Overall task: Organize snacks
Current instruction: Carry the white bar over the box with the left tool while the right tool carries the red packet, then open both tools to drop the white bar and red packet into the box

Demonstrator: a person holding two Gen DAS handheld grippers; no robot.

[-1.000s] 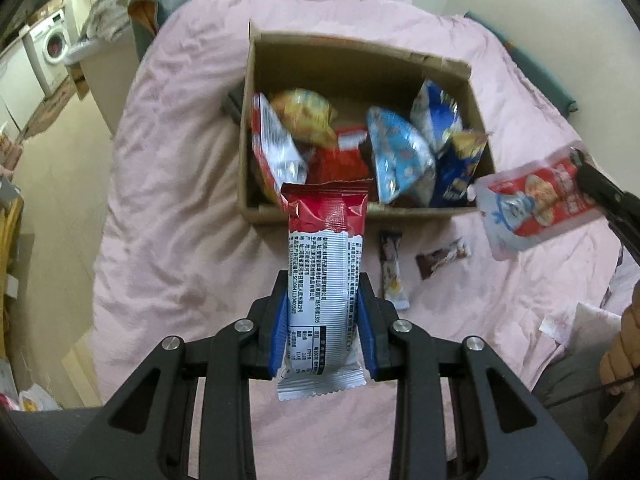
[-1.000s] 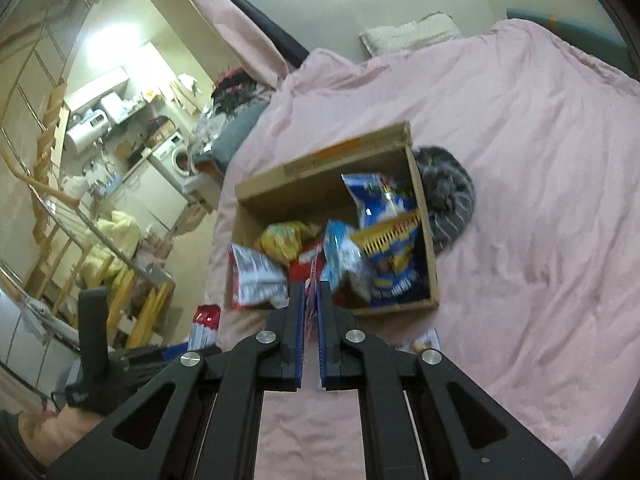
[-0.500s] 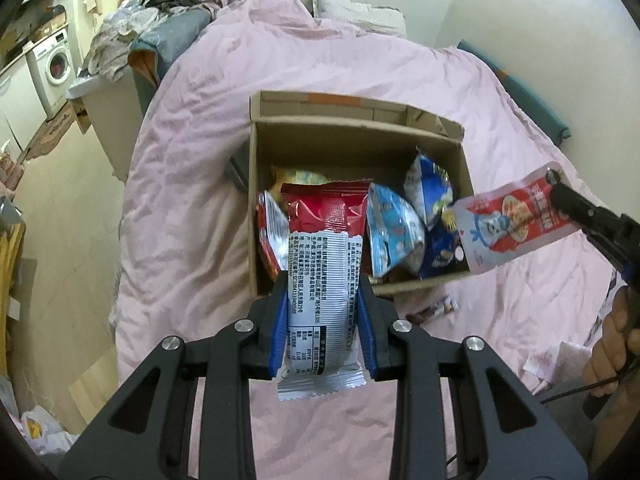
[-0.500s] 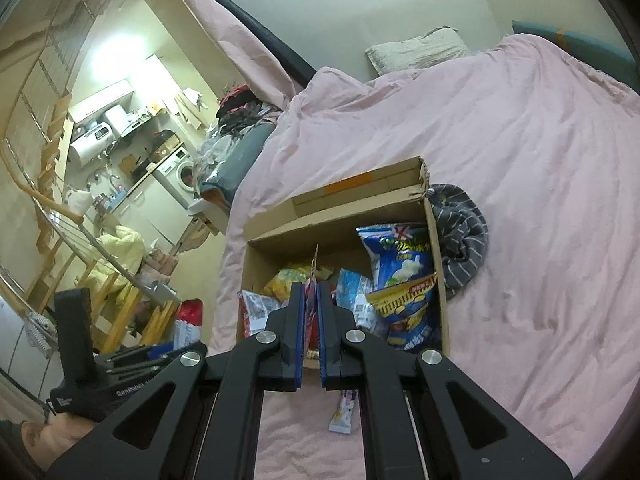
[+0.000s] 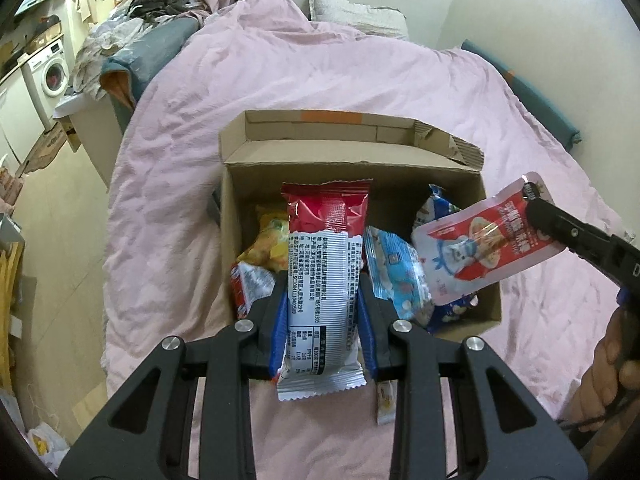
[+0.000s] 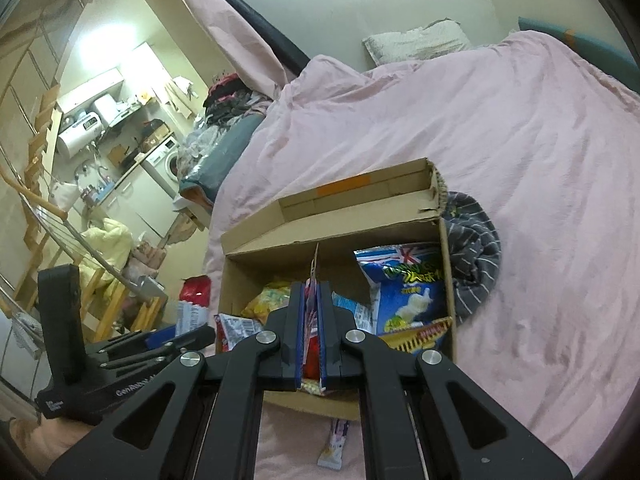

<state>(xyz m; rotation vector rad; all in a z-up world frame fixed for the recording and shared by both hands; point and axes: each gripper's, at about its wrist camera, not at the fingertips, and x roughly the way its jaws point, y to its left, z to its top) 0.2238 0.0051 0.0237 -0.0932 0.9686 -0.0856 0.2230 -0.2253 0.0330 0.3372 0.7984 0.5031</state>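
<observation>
An open cardboard box point(image 5: 472, 184) sits on the pink bed and holds several snack bags. My left gripper point(image 5: 323, 304) is shut on a red and silver snack bar point(image 5: 324, 272), held upright over the box's near edge. My right gripper point(image 6: 313, 304) is shut on a flat red and white pouch point(image 6: 311, 300), seen edge-on above the box point(image 6: 256, 240). In the left wrist view the pouch point(image 5: 472, 248) hangs over the box's right side from the right gripper point(image 5: 536, 216). The left gripper point(image 6: 176, 340) shows at lower left in the right wrist view.
A small snack stick point(image 6: 334, 446) lies on the pink bedspread point(image 6: 540, 160) in front of the box. A striped grey cloth point(image 6: 476, 248) lies against the box's right side. A pillow point(image 5: 356, 16) is at the bed's head. A washing machine point(image 5: 52, 72) stands far left.
Both grippers have moved forward toward the box with their snacks. The bar and the pouch now hang over the box's opening rather than in front of it.
</observation>
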